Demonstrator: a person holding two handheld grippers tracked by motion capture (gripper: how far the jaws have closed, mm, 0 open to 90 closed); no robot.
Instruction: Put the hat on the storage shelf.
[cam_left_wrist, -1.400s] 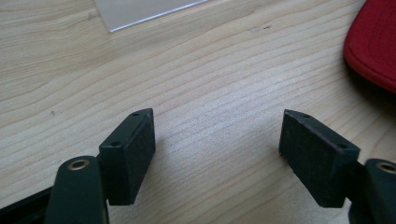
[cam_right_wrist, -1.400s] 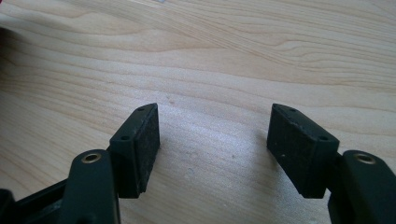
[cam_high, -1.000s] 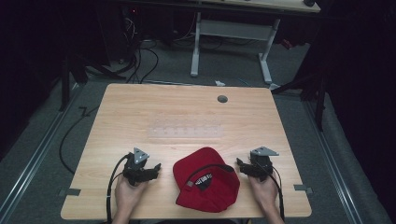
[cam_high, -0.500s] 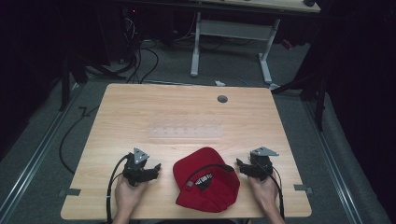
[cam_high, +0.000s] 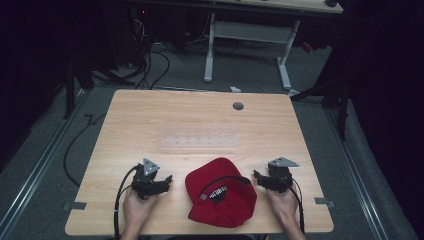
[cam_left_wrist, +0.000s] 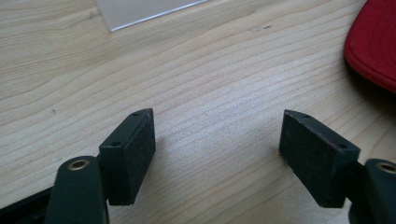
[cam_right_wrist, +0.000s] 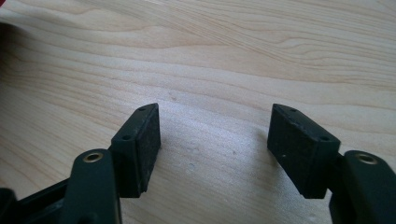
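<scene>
A red cap (cam_high: 221, 197) with black trim and lettering lies on the wooden table (cam_high: 150, 125) near its front edge, between my two hands. My left gripper (cam_high: 169, 180) rests on the table just left of the cap, jaws wide apart, nothing between them. In the left gripper view my left gripper (cam_left_wrist: 217, 140) frames bare wood, and the cap's red edge (cam_left_wrist: 373, 46) shows at the upper right. My right gripper (cam_high: 256, 176) sits just right of the cap, apart from it. In the right gripper view my right gripper (cam_right_wrist: 215, 135) is open over bare wood.
A clear plastic sheet (cam_high: 200, 139) lies flat at the table's middle, its corner (cam_left_wrist: 140, 9) seen in the left gripper view. A round grommet (cam_high: 238, 106) sits near the far edge. Cables trail on the floor at the left, and a white desk frame (cam_high: 247, 35) stands beyond.
</scene>
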